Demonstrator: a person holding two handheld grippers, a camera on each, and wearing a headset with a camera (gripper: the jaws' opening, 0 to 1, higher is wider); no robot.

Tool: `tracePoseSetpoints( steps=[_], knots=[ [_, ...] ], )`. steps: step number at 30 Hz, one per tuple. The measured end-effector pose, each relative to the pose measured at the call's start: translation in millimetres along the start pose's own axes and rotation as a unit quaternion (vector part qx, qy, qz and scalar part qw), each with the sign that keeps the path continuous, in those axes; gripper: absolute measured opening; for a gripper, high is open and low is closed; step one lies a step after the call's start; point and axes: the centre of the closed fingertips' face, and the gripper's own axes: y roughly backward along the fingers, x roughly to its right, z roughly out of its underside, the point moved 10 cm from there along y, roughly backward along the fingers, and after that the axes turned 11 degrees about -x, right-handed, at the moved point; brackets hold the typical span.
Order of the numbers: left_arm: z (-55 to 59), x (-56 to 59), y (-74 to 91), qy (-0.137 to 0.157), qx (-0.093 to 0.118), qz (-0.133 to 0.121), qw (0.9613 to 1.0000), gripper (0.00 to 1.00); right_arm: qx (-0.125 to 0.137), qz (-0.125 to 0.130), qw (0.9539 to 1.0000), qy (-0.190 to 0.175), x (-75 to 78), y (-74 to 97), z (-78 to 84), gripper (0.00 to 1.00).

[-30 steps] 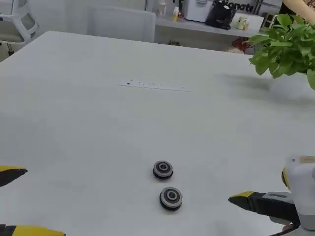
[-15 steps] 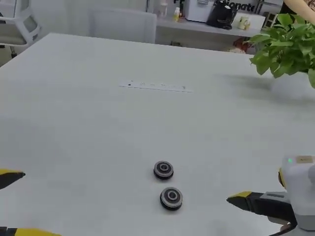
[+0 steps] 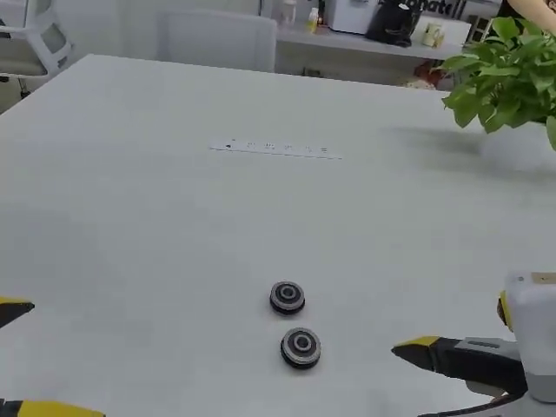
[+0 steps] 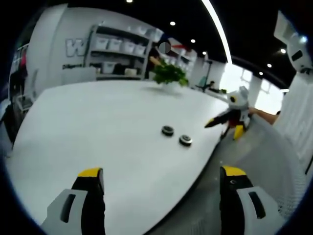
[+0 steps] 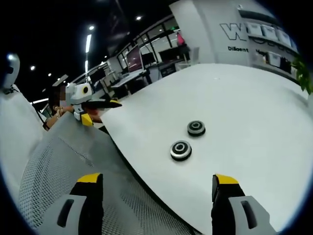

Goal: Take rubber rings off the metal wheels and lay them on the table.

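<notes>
head view: two metal wheels (image 3: 287, 297) (image 3: 301, 347) on the surface (image 3: 174, 217), left hand-held gripper (image 4: 161, 172) and right hand-held gripper (image 5: 157, 178) both released.

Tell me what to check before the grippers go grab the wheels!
1. Wheels in sight: the near wheel and the far wheel lie on the table: ok.
2. Gap between the wheels: they lie apart, not touching: ok.
3. Are the rubber rings on? A dark band circles each wheel: ok.
4. Is the left gripper ready? Jaws open, holding nothing: ok.
5. Is the right gripper ready? Jaws open, holding nothing: ok.
6. Rings loose enough to slip off: cannot tell.
</notes>
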Motion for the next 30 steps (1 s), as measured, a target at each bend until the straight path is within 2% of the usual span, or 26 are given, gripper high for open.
tracePoseSetpoints(
  steps=[5, 21, 26, 30],
  knots=[
    [0.0, -0.5, 0.8, 0.001, 0.001, -0.003, 1.0000, 1.00, 0.005, -0.002, 1.0000, -0.006, -0.3, 0.1, 0.0, 0.93],
    [-0.7, 0.7, 0.2, -0.002, 0.003, 0.010, 0.9999, 1.00, 0.012, 0.010, 0.9998, -0.012, 1.4, 1.7, -0.7, 0.99],
    [-0.8, 0.8, 0.5, -0.006, 0.000, 0.011, 0.9999, 1.00, 0.008, 0.014, 0.9998, -0.009, 1.4, 1.2, -0.6, 0.99],
    [-1.1, 3.0, -0.6, -0.013, -0.007, 0.020, 0.9997, 1.00, 0.003, 0.015, 0.9999, -0.003, 1.0, 0.9, -0.9, 0.99]
  ],
)
